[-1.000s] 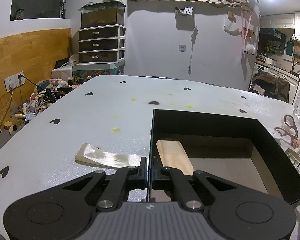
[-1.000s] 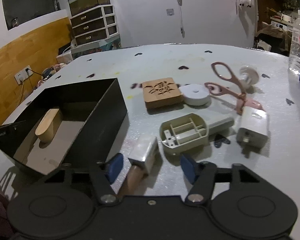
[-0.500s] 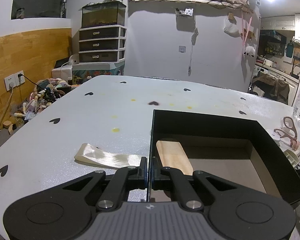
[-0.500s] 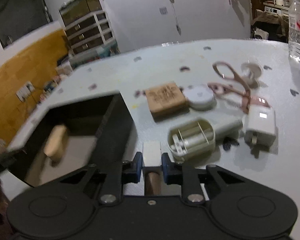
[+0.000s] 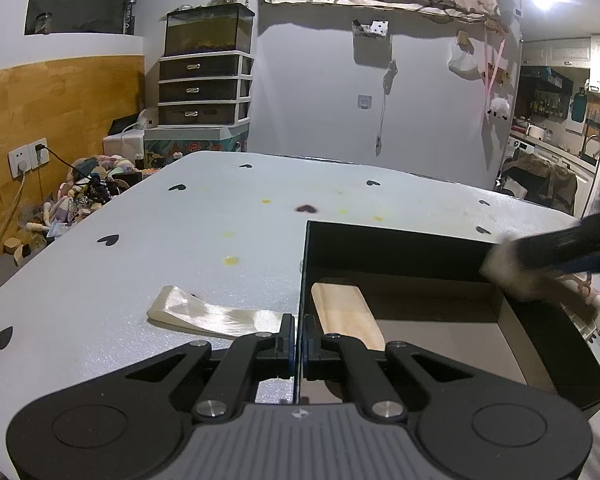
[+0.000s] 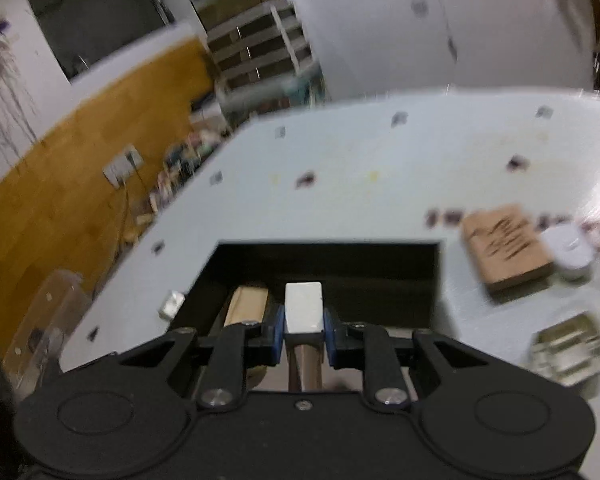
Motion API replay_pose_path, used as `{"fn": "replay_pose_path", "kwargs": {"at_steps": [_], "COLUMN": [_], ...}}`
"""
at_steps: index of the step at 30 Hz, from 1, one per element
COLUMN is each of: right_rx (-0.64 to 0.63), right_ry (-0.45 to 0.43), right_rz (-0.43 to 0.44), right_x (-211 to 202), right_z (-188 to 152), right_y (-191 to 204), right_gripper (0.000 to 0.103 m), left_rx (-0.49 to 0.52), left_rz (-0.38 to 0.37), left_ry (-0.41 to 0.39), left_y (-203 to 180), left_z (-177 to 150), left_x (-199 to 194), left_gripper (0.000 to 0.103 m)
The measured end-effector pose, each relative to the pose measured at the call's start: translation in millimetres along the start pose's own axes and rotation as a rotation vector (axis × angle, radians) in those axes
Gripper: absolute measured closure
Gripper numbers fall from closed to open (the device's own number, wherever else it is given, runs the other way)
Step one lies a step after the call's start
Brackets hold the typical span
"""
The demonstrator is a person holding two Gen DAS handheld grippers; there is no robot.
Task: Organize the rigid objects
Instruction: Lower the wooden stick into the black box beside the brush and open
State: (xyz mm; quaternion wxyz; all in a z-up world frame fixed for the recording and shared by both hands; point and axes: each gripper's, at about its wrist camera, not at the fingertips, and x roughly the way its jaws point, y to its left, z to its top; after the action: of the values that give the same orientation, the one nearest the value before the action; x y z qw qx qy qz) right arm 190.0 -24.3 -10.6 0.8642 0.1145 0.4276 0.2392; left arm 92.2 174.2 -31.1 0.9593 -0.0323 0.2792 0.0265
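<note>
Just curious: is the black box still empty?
No, a light wooden block already lies inside the black box, near its left wall.

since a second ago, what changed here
The right gripper closed on the white-headed tool, lifted it off the table and carried it over the black box. The left gripper stayed shut on the box wall; the wooden piece inside did not move.

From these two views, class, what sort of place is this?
Most likely a lived-in home, not a lab or workshop. A plastic drawer unit with a glass tank on top stands by the wall, soft toys are heaped on the floor, and a kitchen opens at the right.
</note>
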Motion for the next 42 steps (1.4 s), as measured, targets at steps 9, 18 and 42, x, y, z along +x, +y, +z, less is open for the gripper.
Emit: {"fn": "replay_pose_path", "kwargs": {"at_steps": [9,18,42], "right_rx": [0.155,0.146,0.101], "right_ry": [0.066,0.051,0.117], "right_rz": [0.009,-0.099,0.004], "right_x": [53,41,58], "right_z": [6,4,6], "right_y": [8,0,13], "right_gripper": [0.082,0.069,0.079], "left_rx": [0.003,0.001,0.005], "left_rz": [-0.018,-0.027,-0.015], "left_ry": [-0.002,-0.008,-0.006], "left_y": [3,6,7], "left_z": [0,-2,-3], "left_x": [0,1,1], "left_gripper": [0.100,0.100,0.101]}}
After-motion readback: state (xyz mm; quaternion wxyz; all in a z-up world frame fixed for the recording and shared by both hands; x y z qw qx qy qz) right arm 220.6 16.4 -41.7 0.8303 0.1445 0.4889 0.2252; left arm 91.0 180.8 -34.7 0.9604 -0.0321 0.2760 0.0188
